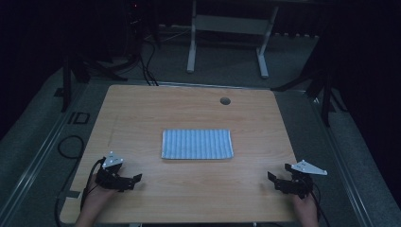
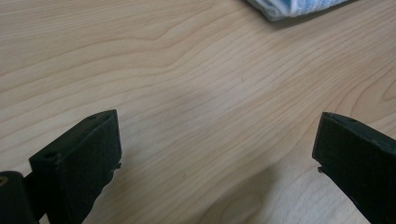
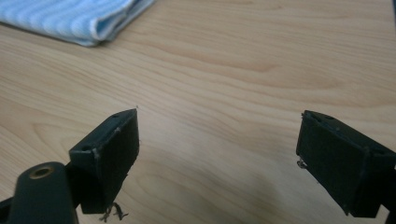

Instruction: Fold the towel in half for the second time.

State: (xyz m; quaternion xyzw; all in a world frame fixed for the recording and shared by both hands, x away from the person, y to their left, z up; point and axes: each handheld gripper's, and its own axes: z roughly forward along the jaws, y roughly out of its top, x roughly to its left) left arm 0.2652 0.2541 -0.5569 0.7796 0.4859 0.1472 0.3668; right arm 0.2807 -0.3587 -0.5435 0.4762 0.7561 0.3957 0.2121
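Both the left claw (image 1: 135,178) and right claw (image 1: 273,178) rest spread wide and empty at the bench's (image 1: 142,109) near corners, well apart from the folded striped cloth (image 1: 197,144) lying mid-bench, so the approach seems not yet begun; next, each must reach inward for a cloth edge

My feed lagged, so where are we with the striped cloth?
Done: the striped cloth lies folded flat at mid-table, a doubled edge showing in the right gripper view. In hand: nothing; the left claw and right claw sit open near the table's front corners, apart from the cloth. Left: any further handling hasn't begun.
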